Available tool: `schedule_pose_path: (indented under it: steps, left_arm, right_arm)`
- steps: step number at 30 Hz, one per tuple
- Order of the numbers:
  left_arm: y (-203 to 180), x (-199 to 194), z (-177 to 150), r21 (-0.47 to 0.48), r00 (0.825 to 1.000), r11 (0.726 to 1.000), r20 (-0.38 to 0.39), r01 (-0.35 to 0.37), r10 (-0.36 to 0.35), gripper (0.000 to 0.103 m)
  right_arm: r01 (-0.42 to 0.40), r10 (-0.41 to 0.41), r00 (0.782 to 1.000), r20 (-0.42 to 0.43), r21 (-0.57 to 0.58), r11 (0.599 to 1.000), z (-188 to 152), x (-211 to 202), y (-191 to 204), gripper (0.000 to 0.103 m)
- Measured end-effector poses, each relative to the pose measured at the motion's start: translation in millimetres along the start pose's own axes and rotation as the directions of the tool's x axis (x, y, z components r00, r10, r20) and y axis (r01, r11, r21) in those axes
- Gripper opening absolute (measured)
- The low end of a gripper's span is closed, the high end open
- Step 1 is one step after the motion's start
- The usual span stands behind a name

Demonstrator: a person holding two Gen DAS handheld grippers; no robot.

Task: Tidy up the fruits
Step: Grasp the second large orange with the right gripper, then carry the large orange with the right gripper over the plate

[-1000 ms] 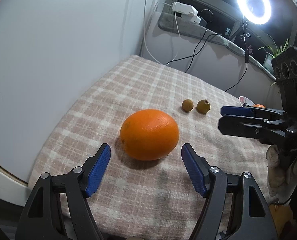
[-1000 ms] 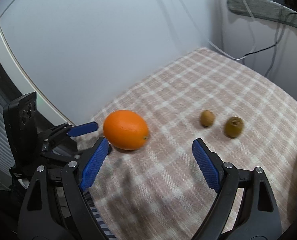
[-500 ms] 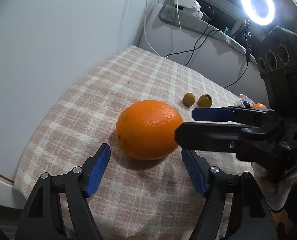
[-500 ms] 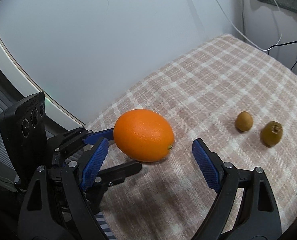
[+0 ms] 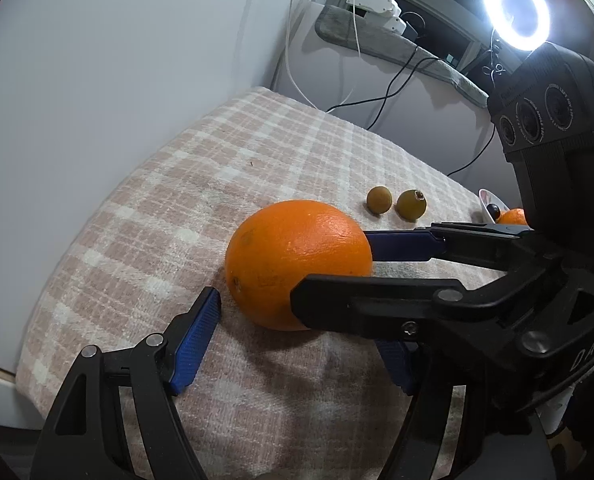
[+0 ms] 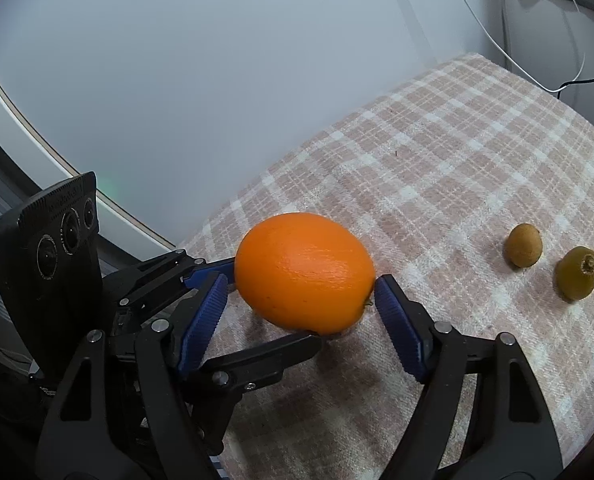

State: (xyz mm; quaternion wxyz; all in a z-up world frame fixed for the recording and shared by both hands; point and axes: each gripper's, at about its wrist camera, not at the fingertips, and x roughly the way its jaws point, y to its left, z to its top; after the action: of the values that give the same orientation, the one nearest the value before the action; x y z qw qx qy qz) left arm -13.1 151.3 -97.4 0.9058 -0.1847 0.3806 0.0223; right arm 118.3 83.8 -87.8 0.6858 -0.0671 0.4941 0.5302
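Note:
A large orange [image 5: 297,264] [image 6: 305,272] lies on the pink checked cloth [image 5: 257,152]. My right gripper [image 6: 301,284] straddles it and its jaws are closing. The right pad [image 6: 397,320] touches the peel, while a thin gap shows at the left pad [image 6: 203,320]. In the left wrist view the right gripper [image 5: 333,270] reaches in from the right. My left gripper [image 5: 297,336] stands open just short of the orange, and its right finger is partly hidden behind the right gripper. Two small kiwis [image 6: 523,251] [image 6: 578,267] lie apart to the right.
A white plate [image 5: 485,199] with a small orange fruit [image 5: 513,216] sits at the cloth's far right edge. A white wall runs along the left. Cables, a power strip [image 5: 373,2] and a ring light [image 5: 515,4] are behind the table.
My right gripper swung in from the right to the orange, and its jaws narrowed around it. The left gripper edged slightly closer to the orange.

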Motion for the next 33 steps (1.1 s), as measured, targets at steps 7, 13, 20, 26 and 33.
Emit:
schedule_pose_path:
  steps: [7,13,20,26,33]
  left_arm:
    - [-5,2,-1,0.027,1.000,1.000,0.004,0.001,-0.001,0.072]
    - [-3,1,1,0.011,1.000,1.000,0.015,0.004,-0.004,0.071]
    - [-12,-1,4,0.039,0.999,0.999,0.039,-0.016,0.015,0.071]
    - [-23,-4,9,0.061,0.998,0.998,0.057,-0.009,0.006,0.071]
    - [-49,-3,17,0.105,0.997,0.994,0.077,0.010,-0.018,0.071]
  right_arm:
    - [-0.003,0.003,1.000,0.005,0.007,1.000,0,-3,-2,0.071]
    - [0.003,-0.003,1.000,0.012,0.011,1.000,-1,-4,0,0.070]
    - [0.012,-0.012,1.000,0.029,0.017,1.000,-3,-11,1,0.070]
    - [0.023,-0.024,0.998,0.059,0.026,0.999,-5,-27,0,0.070]
    - [0.043,-0.049,0.993,0.111,0.050,0.998,-14,-58,-10,0.070]
